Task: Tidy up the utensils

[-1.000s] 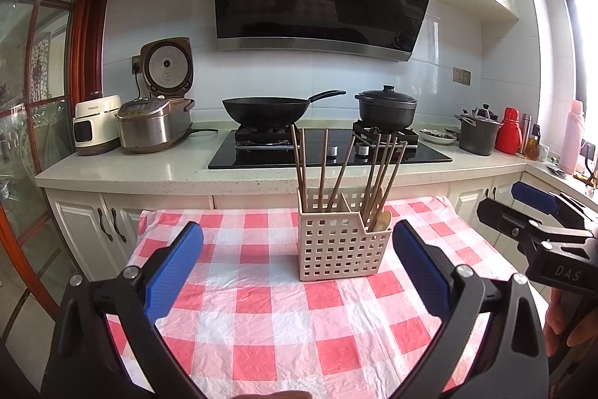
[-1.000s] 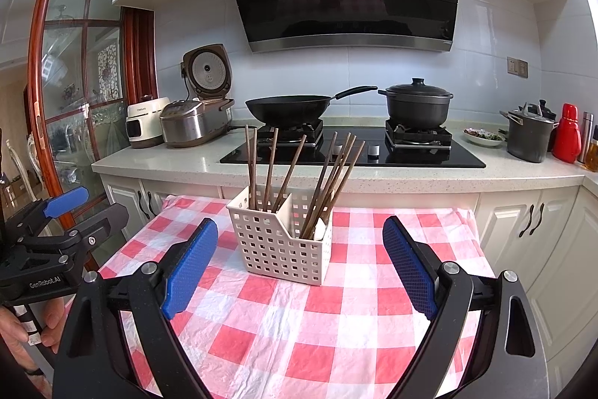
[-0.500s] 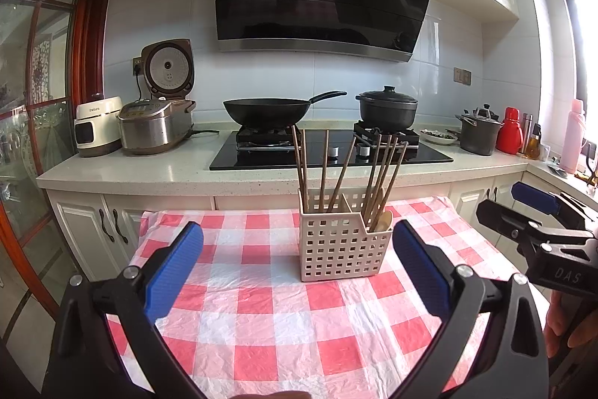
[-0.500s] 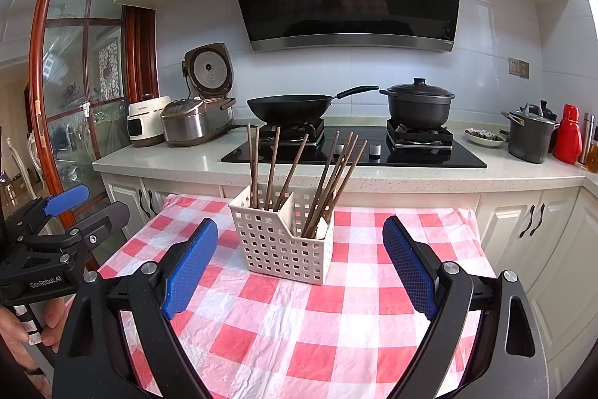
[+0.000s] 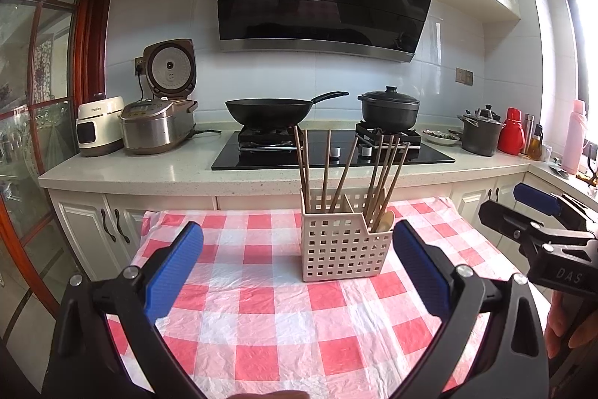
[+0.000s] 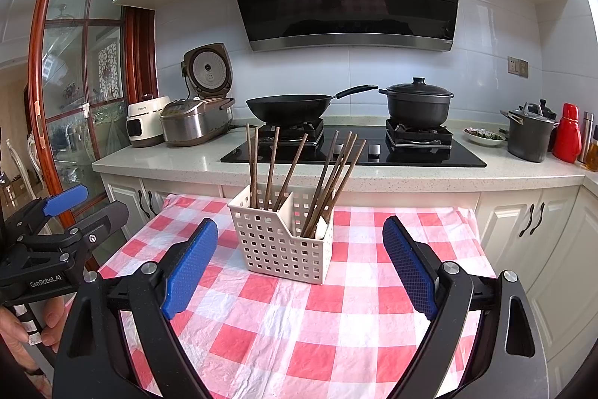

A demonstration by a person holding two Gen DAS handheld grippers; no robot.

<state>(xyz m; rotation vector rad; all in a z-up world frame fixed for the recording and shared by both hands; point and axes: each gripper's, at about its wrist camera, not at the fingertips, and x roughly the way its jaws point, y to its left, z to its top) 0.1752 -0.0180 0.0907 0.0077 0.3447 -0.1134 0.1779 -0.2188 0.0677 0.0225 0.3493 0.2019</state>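
Note:
A white perforated utensil basket (image 5: 344, 247) (image 6: 284, 242) with two compartments stands on the red-and-white checked tablecloth (image 5: 284, 316) (image 6: 321, 324). Several brown chopsticks (image 5: 347, 171) (image 6: 299, 167) stand upright and leaning in both compartments. A light wooden spoon (image 5: 385, 221) sits in the right compartment. My left gripper (image 5: 297, 272) is open and empty, a short way in front of the basket. My right gripper (image 6: 299, 268) is open and empty, also short of the basket. The right gripper also shows at the right edge of the left wrist view (image 5: 538, 223), and the left gripper at the left edge of the right wrist view (image 6: 63, 212).
Behind the table runs a counter (image 5: 149, 171) with a black cooktop, a wok (image 5: 269, 111), a lidded black pot (image 5: 388, 109), two rice cookers (image 5: 157, 126), a grey pot (image 5: 480, 133) and a red bottle (image 5: 512, 131). A wood-framed glass door (image 6: 74, 81) stands to the left.
Both views have shifted very slightly; the basket and chopsticks stay put and both grippers remain open.

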